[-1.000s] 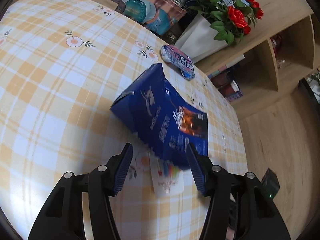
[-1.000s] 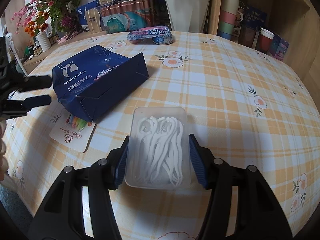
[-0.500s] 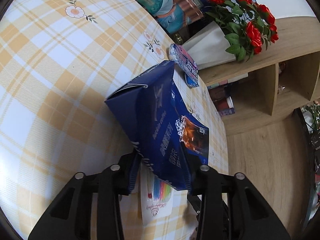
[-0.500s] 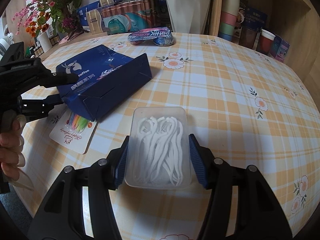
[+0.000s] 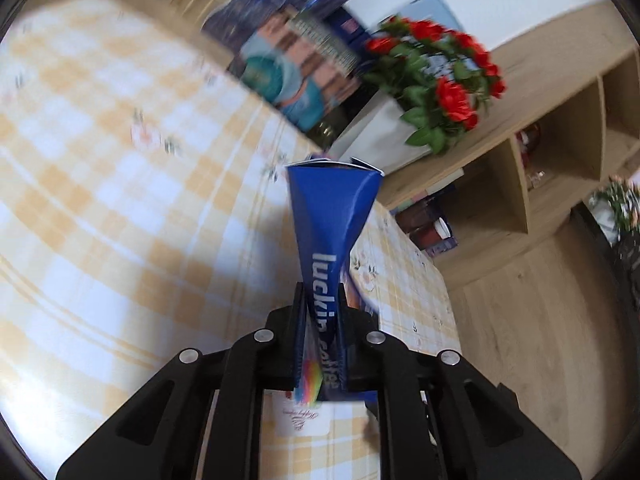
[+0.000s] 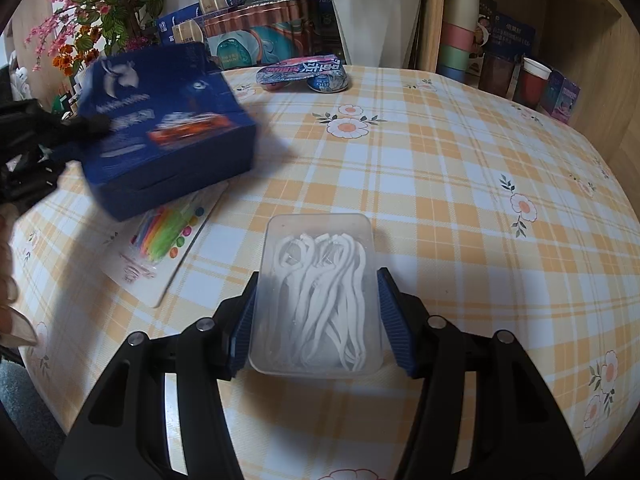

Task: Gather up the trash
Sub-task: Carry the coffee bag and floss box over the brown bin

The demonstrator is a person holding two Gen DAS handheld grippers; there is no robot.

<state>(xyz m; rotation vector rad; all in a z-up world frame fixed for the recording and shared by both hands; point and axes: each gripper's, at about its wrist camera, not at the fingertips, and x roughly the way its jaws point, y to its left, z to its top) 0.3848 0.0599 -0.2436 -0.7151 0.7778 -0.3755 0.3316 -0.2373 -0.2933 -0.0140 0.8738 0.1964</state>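
Observation:
A blue paper coffee bag is pinched flat near one end between the pads of my left gripper, whose jaws are closing on it. The bag is lifted and tilted off the checked tablecloth. In the right wrist view the same bag hangs blurred at the left, above a card of coloured sticks. My right gripper grips the sides of a clear plastic box full of white floss picks, low over the table.
A crumpled snack wrapper lies at the table's far edge. Behind it stand boxes, a white pot with a plant, and flowers. A wooden shelf holds cups at the right. A person's hand shows at the left edge.
The left gripper closed on the end of the blue bag and lifted it, uncovering the card of coloured sticks. The right gripper and the plastic box have not moved.

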